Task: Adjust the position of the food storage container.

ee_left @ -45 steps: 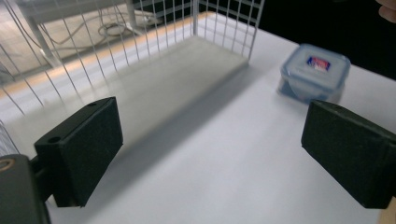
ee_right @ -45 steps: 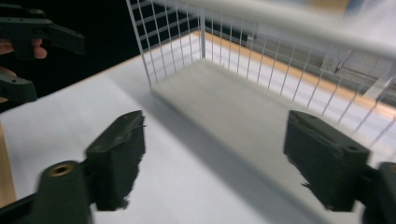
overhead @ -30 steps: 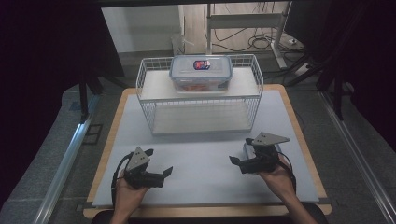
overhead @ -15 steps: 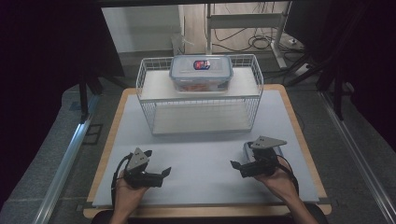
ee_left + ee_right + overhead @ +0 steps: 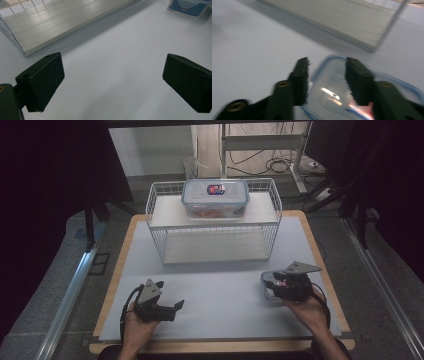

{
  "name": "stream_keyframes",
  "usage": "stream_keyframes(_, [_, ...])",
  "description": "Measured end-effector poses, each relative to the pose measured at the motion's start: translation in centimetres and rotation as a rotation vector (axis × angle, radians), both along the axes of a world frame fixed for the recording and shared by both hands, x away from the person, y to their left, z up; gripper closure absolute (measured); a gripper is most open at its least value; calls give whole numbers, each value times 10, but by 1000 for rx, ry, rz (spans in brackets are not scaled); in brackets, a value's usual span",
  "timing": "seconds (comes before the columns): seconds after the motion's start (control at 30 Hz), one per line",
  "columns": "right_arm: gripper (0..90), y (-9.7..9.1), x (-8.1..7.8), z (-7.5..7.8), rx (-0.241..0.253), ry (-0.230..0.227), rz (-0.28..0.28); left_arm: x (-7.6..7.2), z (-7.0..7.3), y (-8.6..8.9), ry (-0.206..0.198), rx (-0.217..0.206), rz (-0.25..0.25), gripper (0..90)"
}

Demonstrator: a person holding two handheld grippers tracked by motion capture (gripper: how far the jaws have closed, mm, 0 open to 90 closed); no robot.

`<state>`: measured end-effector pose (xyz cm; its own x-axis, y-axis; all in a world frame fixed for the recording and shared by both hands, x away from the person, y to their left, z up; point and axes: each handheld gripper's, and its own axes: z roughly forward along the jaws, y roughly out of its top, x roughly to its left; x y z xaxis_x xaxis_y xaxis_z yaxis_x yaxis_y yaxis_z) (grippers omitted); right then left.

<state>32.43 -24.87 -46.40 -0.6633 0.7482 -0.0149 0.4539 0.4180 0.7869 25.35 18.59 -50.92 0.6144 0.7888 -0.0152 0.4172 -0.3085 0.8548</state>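
Observation:
A small clear container with a blue rim lies on the pale mat at the right; in the left gripper view the small container sits at the top right corner. My right gripper hovers over its left end. In the blurred right gripper view the jaws of my right gripper stand apart astride the near corner of the small container, one outside the rim and one over the inside. My left gripper rests open above bare mat at the lower left, and my left gripper holds nothing.
A white wire shelf rack stands at the back middle of the mat. On its top shelf sits a larger blue-rimmed lidded container. The rack's lower shelf board lies just ahead of both grippers.
My right gripper has shifted slightly to the right and away from me, and the small container shows more plainly under its jaws. The left gripper has stayed put.

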Motion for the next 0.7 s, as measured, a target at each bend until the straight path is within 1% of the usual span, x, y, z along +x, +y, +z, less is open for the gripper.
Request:
stream_keyframes(0.03, [646,-4,2,1,-9,0,-19,0,0,0,3,2,0,39])
stream_keyframes(0.07, [697,-9,3,2,-6,0,-22,1,0,0,9,3,0,42])
stream_keyframes(0.17, [784,-24,11,2,-13,17,-52,1,-1,1,17,3,-2,44])
stream_keyframes(0.23, [823,-33,15,2,-25,22,-93,1,0,1,18,5,-1,45])
stream_keyframes(0.3, [896,-45,18,4,-27,18,-133,1,0,1,16,8,-1,46])
stream_keyframes(0.37, [899,-55,20,4,-49,4,-184,1,0,1,17,9,-1,46])
stream_keyframes(0.43, [899,-64,22,4,-63,1,-227,1,0,1,19,11,0,46])
stream_keyframes(0.5, [899,-74,25,1,-62,14,-261,1,0,1,19,11,1,47])
stream_keyframes(0.6, [899,-80,28,-5,-73,44,-284,1,0,1,19,11,2,47])
stream_keyframes(0.7, [898,-81,31,-11,-84,78,-282,1,-1,1,21,14,2,46])
